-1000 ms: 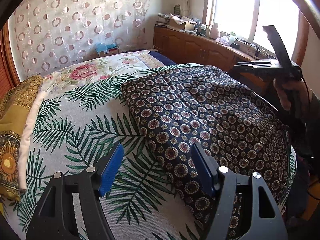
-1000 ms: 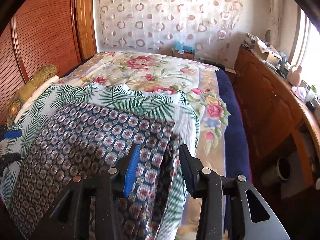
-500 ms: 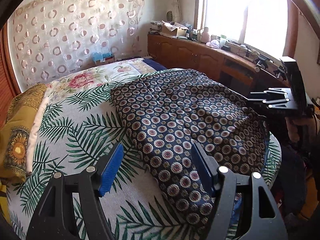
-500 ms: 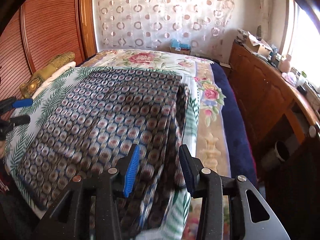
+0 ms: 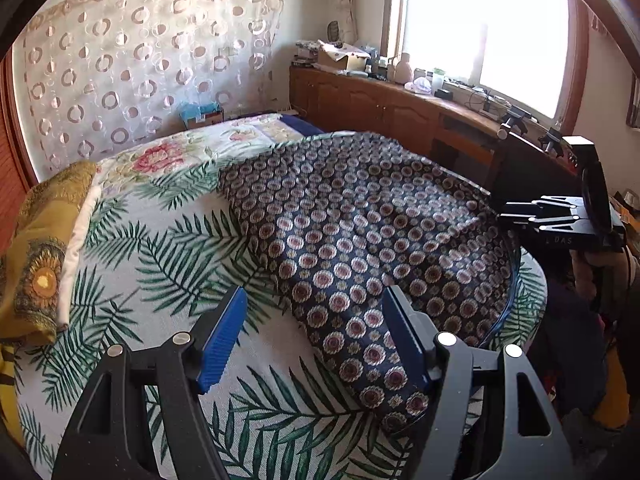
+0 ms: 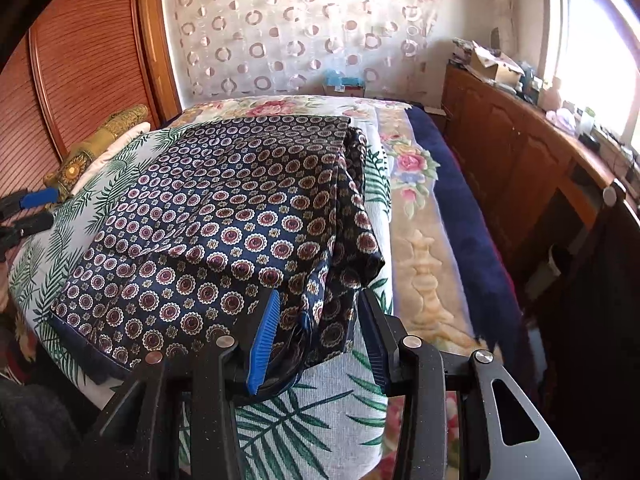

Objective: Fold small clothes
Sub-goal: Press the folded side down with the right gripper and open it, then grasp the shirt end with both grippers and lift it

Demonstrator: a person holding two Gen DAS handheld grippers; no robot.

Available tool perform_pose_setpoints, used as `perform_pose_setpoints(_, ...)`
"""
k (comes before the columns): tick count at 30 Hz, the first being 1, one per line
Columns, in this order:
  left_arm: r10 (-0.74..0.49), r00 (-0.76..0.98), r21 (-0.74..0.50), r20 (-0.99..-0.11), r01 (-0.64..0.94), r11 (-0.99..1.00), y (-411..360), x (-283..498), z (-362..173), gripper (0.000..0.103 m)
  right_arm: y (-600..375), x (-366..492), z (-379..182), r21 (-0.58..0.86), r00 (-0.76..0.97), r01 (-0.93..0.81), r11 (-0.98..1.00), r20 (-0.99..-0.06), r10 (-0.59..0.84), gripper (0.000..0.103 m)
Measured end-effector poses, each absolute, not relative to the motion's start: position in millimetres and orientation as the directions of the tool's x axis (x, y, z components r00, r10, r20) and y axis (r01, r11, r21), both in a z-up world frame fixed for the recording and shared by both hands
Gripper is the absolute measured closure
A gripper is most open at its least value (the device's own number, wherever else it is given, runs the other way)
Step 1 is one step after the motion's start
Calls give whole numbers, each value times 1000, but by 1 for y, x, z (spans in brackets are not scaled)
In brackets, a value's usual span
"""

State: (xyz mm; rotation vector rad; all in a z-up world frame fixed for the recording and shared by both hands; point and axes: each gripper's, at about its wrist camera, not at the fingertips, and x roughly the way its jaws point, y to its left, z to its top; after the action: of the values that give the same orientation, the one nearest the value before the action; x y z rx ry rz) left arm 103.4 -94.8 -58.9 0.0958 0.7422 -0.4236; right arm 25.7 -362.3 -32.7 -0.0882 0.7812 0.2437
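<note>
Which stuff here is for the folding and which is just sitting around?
For the folding:
- navy patterned garment
- left gripper, open
- right gripper, open around the garment's near corner
- palm-leaf sheet it lies on

Just sitting around:
- yellow sunflower pillow
- floral blanket
- cardboard box on the wooden cabinet

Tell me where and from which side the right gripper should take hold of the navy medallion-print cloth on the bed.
Grip the navy medallion-print cloth at its near right corner, where the layered edges bunch and hang by the bed's edge. Probably come in low from the near side: that corner lies between the open right gripper's fingers, while the rest lies flat on the palm-leaf sheet.
</note>
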Motion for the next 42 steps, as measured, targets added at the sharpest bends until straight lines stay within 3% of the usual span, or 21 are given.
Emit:
perform_pose_setpoints(8, -332, 602, -104, -726, 381, 919, -90, 111, -90, 32, -373, 29, -47, 35, 665, -191, 981, -731, 156, 61)
perform_pose_setpoints(22, -335, 587, -128, -737, 365, 922, -93, 117, -102, 32, -373, 27, -52, 57, 644, -194, 979, -746, 171, 61)
perform_pose_setpoints(30, -351, 571, -153, -742, 366, 918, -93, 116, -110, 32, -367, 24, -56, 1, 659, -209, 978, -739, 141, 61)
perform_pose_setpoints(42, -470, 484, -257, -738, 442, 859, -104, 98, -115, 76, -369, 22, -57, -4, 671, -208, 978, -728, 139, 60)
